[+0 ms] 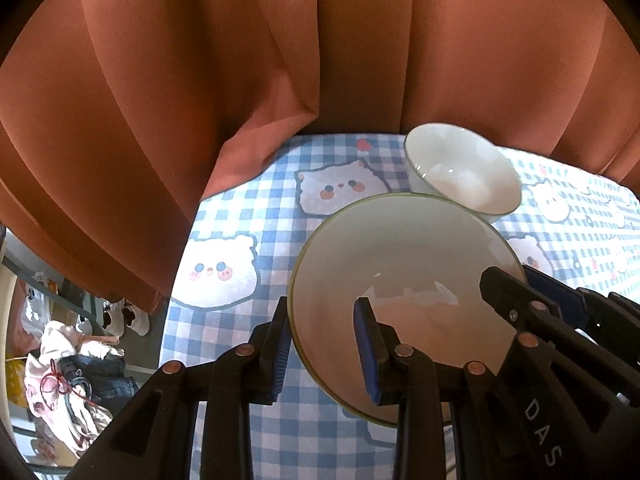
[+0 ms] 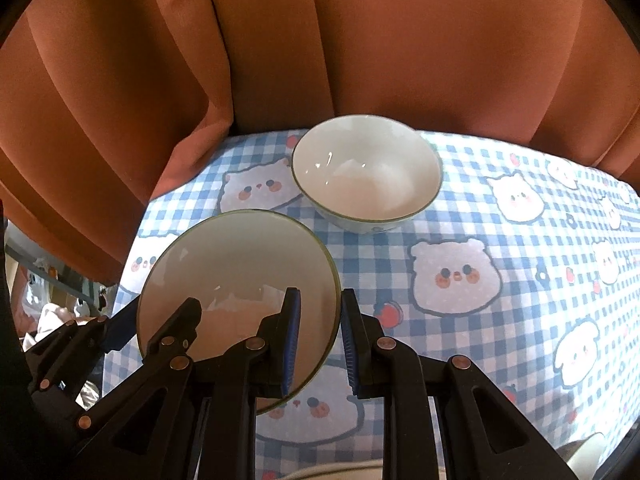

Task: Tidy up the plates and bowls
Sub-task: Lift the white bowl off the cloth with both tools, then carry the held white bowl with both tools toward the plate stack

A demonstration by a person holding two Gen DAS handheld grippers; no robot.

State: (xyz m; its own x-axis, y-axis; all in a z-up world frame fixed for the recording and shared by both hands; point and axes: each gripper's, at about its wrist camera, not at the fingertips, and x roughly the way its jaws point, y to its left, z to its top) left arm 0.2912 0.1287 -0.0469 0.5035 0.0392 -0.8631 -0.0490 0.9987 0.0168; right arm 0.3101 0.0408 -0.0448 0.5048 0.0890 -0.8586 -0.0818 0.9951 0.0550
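Left wrist view: the left gripper (image 1: 326, 344) is clamped on the near-left rim of a shallow green-edged plate (image 1: 400, 252), one pad outside the rim and the other inside. The right gripper (image 1: 520, 300) pinches the opposite rim the same way. The plate looks lifted and tilted above the checked surface (image 1: 240, 216) rather than resting on it; two opposed rim grips probably keep a wide, slippery dish from swinging. Behind it, near the far edge of the surface just before the orange curtain (image 1: 160, 100), stands a white bowl (image 1: 460, 168), upright and empty. Clothes and shoes (image 1: 80, 340) lie on the floor beyond the left edge.

Right wrist view: the right gripper (image 2: 320, 344) is narrowed on the plate's (image 2: 236, 264) right rim, the inner pad on its face and the outer pad against its underside. The left gripper (image 2: 152, 328) holds the far rim. The bowl (image 2: 366, 168) sits apart from the plate, toward the far edge of the surface (image 2: 500, 240), likely the spot the plate is being carried toward or past.
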